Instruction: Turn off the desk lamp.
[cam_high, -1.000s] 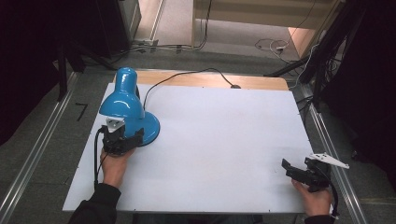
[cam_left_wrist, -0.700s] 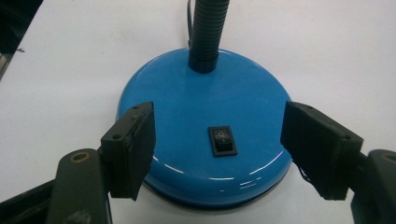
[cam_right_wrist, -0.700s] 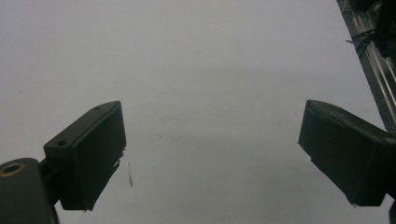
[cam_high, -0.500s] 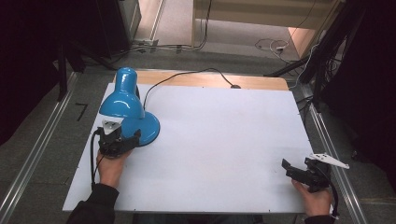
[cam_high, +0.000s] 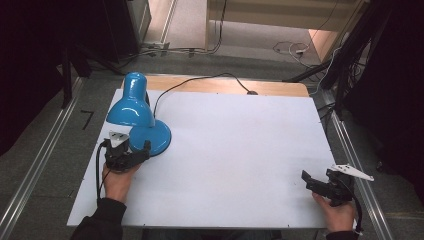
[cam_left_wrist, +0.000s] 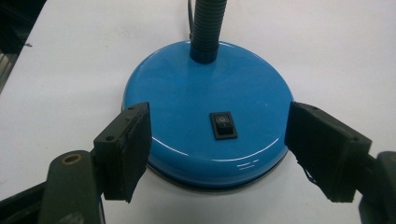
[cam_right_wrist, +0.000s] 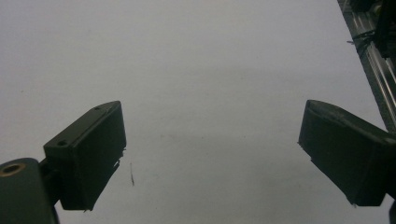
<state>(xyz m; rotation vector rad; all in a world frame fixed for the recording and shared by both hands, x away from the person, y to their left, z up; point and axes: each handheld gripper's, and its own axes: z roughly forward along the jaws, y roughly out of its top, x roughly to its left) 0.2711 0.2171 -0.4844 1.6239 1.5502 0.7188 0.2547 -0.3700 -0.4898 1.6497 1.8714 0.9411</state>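
A blue desk lamp (cam_high: 134, 107) stands at the table's left, shade bent over its round base (cam_left_wrist: 205, 112). A black rocker switch (cam_left_wrist: 222, 125) sits on the base's near side, below the black flexible neck (cam_left_wrist: 207, 28). My left gripper (cam_high: 131, 153) is open, its jaws on either side of the base's near edge, apart from it. My right gripper (cam_high: 316, 182) rests open near the table's front right corner, over bare white surface (cam_right_wrist: 201, 93).
The lamp's black cable (cam_high: 200, 82) runs from the lamp along the table's far edge. A wooden strip (cam_high: 225, 86) borders the far side. Metal rails (cam_high: 35, 170) flank the table on both sides.
My left gripper has drawn back a little toward the table's front, off the lamp base's near edge. The right gripper has stayed put.
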